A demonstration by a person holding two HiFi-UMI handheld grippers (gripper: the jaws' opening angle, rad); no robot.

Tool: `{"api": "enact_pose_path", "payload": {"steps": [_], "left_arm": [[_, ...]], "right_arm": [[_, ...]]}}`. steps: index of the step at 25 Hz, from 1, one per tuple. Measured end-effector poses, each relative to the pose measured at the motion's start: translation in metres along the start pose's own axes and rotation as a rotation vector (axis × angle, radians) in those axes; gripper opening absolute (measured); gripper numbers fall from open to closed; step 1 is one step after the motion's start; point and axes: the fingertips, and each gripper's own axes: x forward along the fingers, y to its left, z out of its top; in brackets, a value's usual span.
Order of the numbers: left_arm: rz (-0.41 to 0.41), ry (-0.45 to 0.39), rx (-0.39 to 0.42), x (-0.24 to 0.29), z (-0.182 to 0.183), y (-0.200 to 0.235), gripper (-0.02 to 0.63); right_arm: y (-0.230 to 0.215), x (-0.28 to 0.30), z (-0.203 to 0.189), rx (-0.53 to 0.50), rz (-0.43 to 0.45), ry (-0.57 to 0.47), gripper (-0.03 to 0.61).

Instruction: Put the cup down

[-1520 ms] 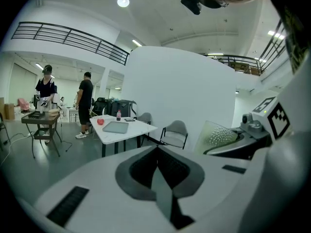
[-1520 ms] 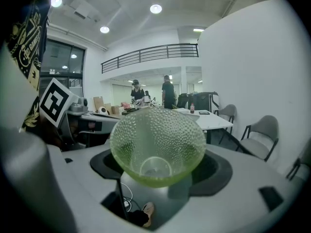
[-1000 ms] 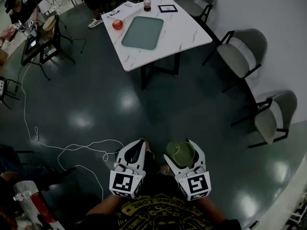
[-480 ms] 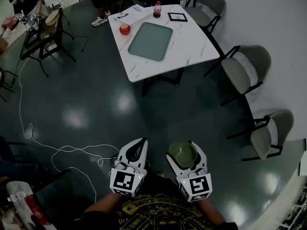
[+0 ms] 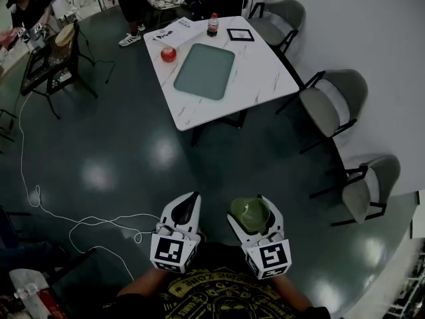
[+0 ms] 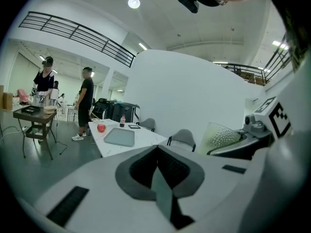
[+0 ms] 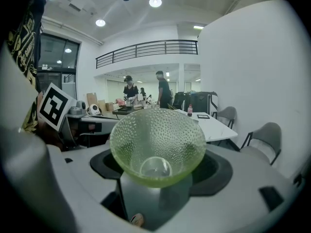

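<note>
Right tool (image 5: 251,205) had the cup (image 5: 250,214) clamped between its jaws, and they stood pretty wide because the cup is wide. It's a pale green, see-through thing with little dimples all over, flaring out like a cone. It sat roughly upright: narrow base down between the jaws, wide mouth facing up, so its base-to-rim axis ran more or less vertical. From the right gripper view you could look straight into it and see the round bottom, so the mouth may have tipped back a little toward the holder. I couldn't tell for sure.

Left tool (image 5: 191,201) was carrying nothing, with its jaws closed up against each other. Both tools were side by side, close in front of the person's chest and pointing forward, over the dark shiny floor (image 5: 139,145).

So the cup was up in the air, nowhere near a surface. The white counter (image 5: 265,78) was well apart from it, across the floor ahead. On the counter were a grey-green tray (image 5: 204,70), a red apple-looking thing (image 5: 169,54) just beside the tray, a small bottle (image 5: 213,24) and a dark frame (image 5: 240,34) at the far edge. Grey chairs (image 5: 329,102) stood along the curved white wall, and a white cable (image 5: 66,214) snaked over the floor on the left.
</note>
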Motion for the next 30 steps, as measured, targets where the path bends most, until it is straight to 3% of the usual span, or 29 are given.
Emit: {"api": "enact_pose_path", "payload": {"steps": [12,30], "left_arm": [[0.007,-0.038,-0.002,0.009,0.022,0.021,0.012],[0.199,-0.011,0.002,0.074,0.040,0.031,0.012]], "right_arm": [[-0.002,0.019,0.019,-0.021,-0.008,-0.002,0.380],[-0.059,0.087,0.036,-0.046,0.197,-0.012,0.380]]}}
